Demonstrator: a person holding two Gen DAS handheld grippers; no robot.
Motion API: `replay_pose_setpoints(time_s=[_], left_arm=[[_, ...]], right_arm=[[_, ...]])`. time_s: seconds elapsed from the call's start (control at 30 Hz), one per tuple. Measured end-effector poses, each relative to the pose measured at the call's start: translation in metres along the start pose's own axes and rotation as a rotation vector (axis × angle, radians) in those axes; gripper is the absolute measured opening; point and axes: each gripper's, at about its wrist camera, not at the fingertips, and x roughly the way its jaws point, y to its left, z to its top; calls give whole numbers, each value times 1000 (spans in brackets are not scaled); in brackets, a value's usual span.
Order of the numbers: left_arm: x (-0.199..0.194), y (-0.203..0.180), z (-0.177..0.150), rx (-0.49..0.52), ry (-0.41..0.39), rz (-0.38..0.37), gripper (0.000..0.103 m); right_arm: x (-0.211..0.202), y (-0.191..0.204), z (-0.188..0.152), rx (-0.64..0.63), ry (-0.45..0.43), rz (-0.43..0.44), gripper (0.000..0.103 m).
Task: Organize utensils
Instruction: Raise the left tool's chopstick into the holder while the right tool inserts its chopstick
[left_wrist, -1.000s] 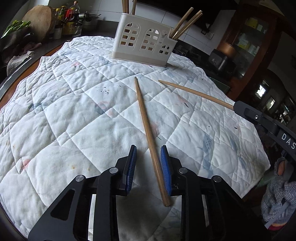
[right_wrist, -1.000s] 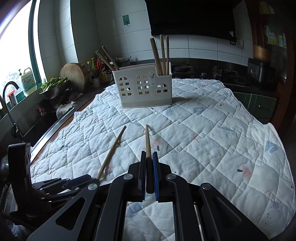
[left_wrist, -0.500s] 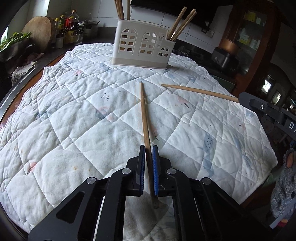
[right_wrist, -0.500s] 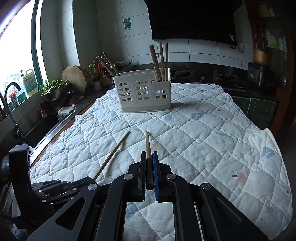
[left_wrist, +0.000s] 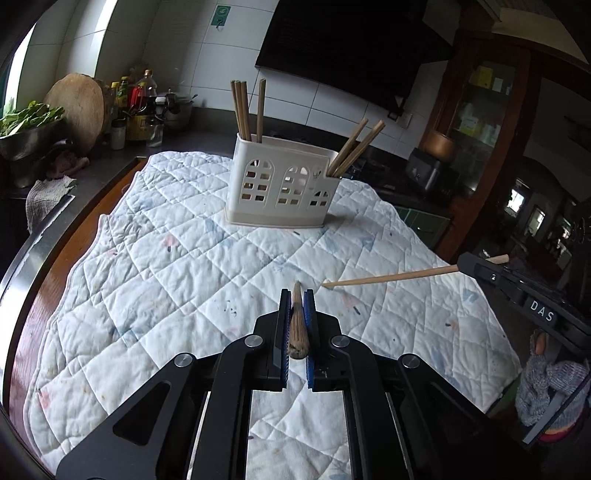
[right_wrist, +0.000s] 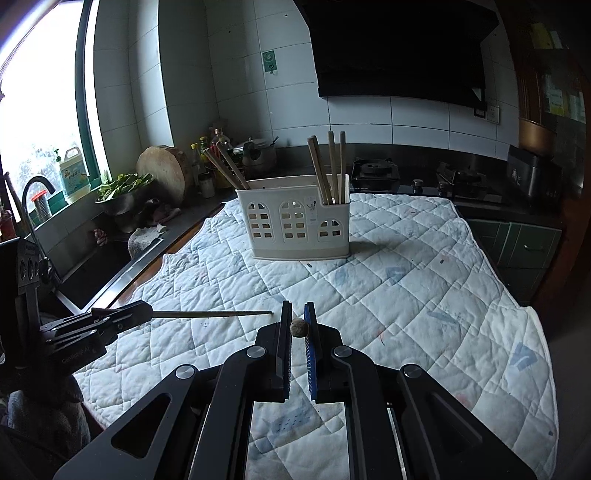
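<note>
In the left wrist view we hold the left gripper (left_wrist: 296, 295) at the lower centre of the frame, and its jaws pinch a wooden chopstick (left_wrist: 297, 325) that points straight away from the camera, so we see mostly its butt end. It is lifted above the white quilted cloth (left_wrist: 177, 280).

At the right edge of this view the right gripper (left_wrist: 476, 264) holds a second chopstick (left_wrist: 391, 277), whose tip points to the left.

In the right wrist view this gripper sits at the lower centre, jaws pressed on the second chopstick, which shows as a small round end.

The white utensil holder (right_wrist: 295, 227) stands on the cloth in the upper middle, with several chopsticks upright in its left and right compartments.
</note>
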Motion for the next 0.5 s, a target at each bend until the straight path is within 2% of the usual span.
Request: replay_pose_setpoints(time_s=[0.17,0.5], left_arm=[[3,-1,31,36,-2,-20,5],[10,1,102,59,-32,-45,5]], right_arm=[[1,-10,34,-10,6,14,7],[3,-35,120,-66,-33,-61,7]])
